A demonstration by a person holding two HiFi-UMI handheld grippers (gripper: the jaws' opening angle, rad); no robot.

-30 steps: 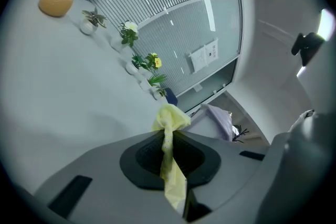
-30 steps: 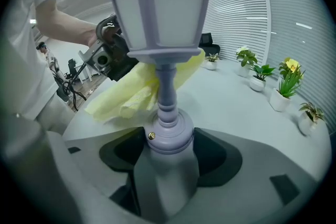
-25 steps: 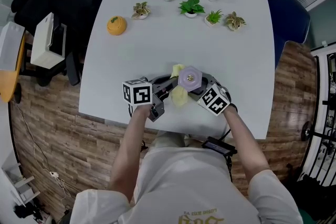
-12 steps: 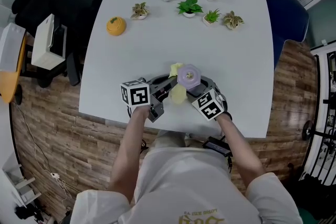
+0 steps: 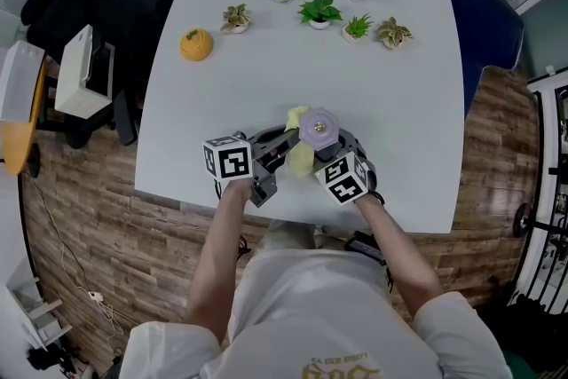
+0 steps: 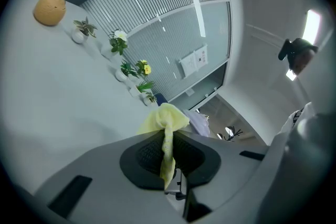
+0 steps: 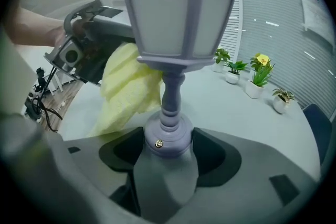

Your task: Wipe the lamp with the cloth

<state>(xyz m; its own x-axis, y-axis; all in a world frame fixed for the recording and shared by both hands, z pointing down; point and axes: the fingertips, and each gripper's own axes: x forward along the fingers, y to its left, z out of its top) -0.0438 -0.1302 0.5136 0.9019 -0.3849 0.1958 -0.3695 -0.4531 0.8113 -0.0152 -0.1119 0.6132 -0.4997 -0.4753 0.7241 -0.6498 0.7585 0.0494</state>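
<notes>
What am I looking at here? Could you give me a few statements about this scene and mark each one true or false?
1. The left claw is shut on a yellow cloth. True.
2. The right claw is empty. False: it is shut on the base of a lavender lamp.
3. An orange pumpkin-shaped ornament sits on the white table. True.
4. The lamp lies on its side. False: it is upright in the claw.
</notes>
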